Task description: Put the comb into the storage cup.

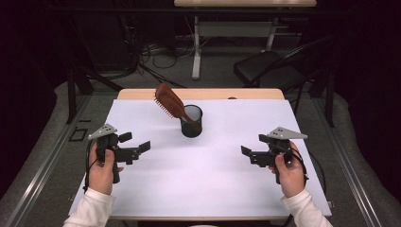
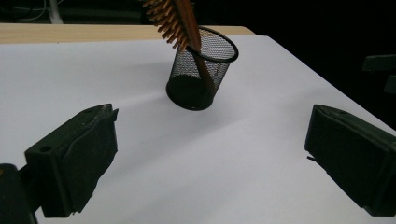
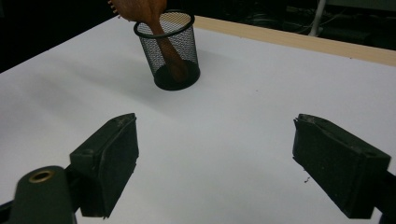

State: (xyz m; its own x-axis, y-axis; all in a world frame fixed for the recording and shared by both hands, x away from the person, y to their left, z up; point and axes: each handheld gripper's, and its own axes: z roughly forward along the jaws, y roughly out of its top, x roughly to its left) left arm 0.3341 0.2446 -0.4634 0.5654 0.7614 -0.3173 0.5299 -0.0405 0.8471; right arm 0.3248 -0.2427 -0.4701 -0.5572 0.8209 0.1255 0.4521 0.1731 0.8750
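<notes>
Toward the far middle of the white sheet (image 1: 208, 184), a wooden hairbrush (image 1: 171, 101) is standing handle-down in a black mesh cup (image 1: 191, 122), its head leaning out over the rim. Left gripper (image 1: 138, 142) and right gripper (image 1: 248, 153) are flanking the cup well apart, jaws spread wide and holding nothing, probably readying an approach.

- hairbrush (image 1: 170, 100) stands handle-down in cup (image 1: 191, 122), leaning left
- cup mid-table (image 1: 142, 198), toward far edge
- left gripper (image 1: 135, 145) left of cup, right gripper (image 1: 248, 152) right, both nearer
</notes>
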